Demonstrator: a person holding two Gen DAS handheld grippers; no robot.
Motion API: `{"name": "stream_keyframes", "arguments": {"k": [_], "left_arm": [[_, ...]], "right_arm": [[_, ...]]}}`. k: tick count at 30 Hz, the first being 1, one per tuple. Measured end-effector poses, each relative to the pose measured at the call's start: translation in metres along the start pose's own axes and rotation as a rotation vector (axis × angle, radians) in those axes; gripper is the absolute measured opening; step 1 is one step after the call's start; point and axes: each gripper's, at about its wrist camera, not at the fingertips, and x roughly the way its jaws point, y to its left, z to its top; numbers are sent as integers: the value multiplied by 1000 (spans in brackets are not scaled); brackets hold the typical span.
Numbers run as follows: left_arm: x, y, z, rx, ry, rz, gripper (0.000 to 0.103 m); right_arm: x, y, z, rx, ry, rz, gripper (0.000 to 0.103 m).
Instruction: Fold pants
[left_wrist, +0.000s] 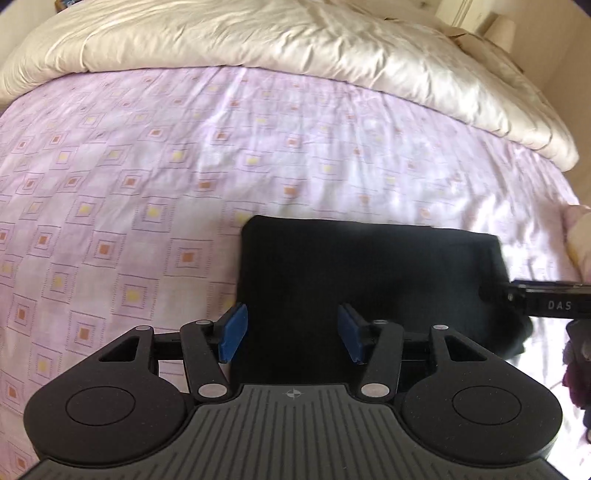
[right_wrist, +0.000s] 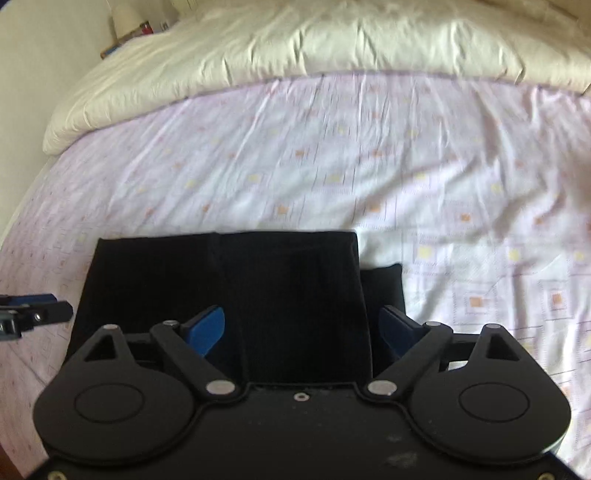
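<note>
left wrist view: bed (left_wrist: 147, 166) with patterned sheet, black pants (left_wrist: 369, 288) lying folded flat near its front edge. soft, light, limp knit, likely droops; best pinched at a folded edge. left gripper (left_wrist: 291, 334) half spread, empty. right gripper (right_wrist: 301, 334) spread wide, empty.

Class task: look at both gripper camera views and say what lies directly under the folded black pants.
The black pants lie flat on the pink patterned bedsheet, which shows all around them. What the sheet looks like beneath the pants, and the folded layers' inner sides, are covered.
</note>
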Motion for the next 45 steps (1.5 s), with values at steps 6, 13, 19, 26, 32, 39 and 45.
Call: {"name": "stream_keyframes", "arguments": {"k": [6, 13, 19, 26, 32, 39, 45], "left_arm": [[2, 5, 0, -21, 12, -1, 52], [16, -10, -9, 53, 38, 27, 53], [49, 7, -18, -40, 151, 3, 73], [60, -2, -12, -12, 191, -4, 95], [67, -8, -9, -53, 211, 29, 101], [50, -1, -11, -138, 122, 13, 34], [12, -12, -12, -35, 5, 33, 10]], "right_arm": [[-3, -5, -4, 16, 37, -36, 17], [-7, -27, -10, 73, 36, -103, 22], [6, -16, -8, 11, 50, -35, 88], [-16, -19, -9, 56, -94, -117, 89], [11, -56, -14, 181, 26, -46, 90], [15, -57, -14, 324, 46, 39, 67], [-26, -2, 0, 159, -7, -25, 26]]}}
